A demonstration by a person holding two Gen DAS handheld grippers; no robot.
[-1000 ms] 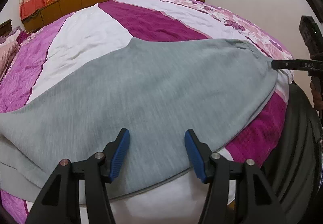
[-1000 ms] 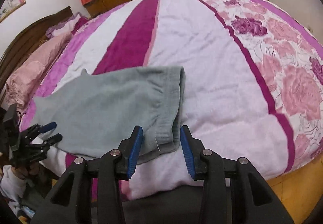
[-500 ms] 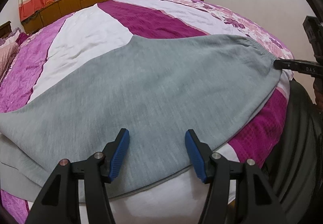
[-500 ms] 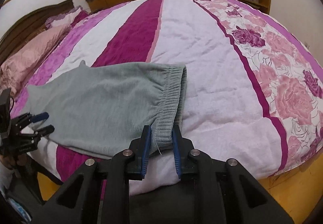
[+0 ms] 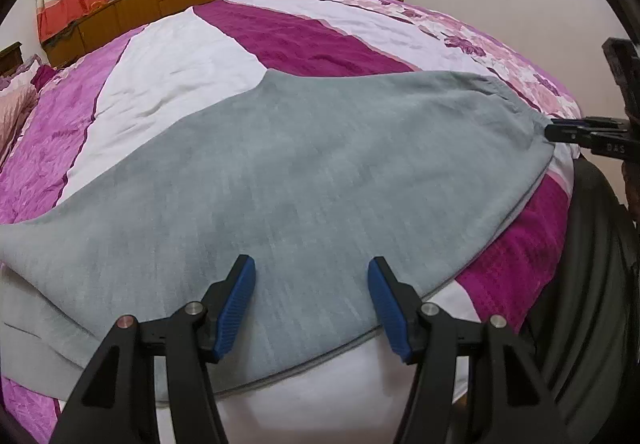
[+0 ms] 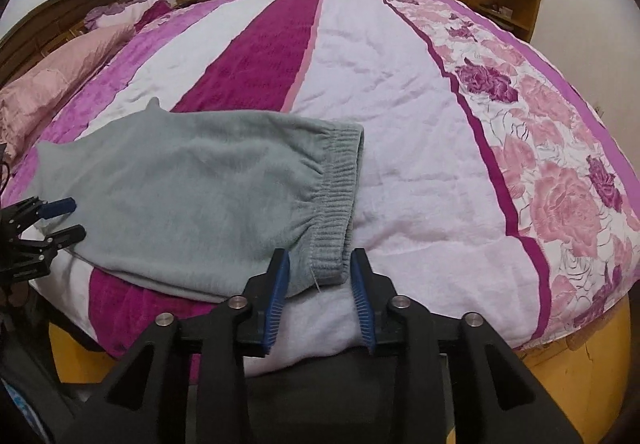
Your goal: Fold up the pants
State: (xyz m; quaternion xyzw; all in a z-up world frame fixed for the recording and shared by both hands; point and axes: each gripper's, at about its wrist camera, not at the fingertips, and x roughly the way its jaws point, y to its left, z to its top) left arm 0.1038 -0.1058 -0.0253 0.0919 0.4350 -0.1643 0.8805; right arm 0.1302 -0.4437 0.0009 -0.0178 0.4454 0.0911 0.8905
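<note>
Right now the grey pants lie flat across the near edge of the bed, doubled leg over leg by the look of it, with the ribbed waistband towards the right. The right gripper straddles the near corner of that waistband, its fingers opening and standing clear of the cloth on both sides, so nothing is clamped there. The left gripper hovers over the middle of the fabric near its front hem, fingers spread wide and grasping nothing. The main risk, as I judge it, is a thin or partial pinch at the waistband: the corner is thick with elastic (and stacked in several layers), so closing too shallow could catch only the top layer and pull the stack apart when lifted. Similarly, the left fingers might bunch the smooth cloth rather than seize an edge, and dragging either end could slide the pants off the bed's rim.
</note>
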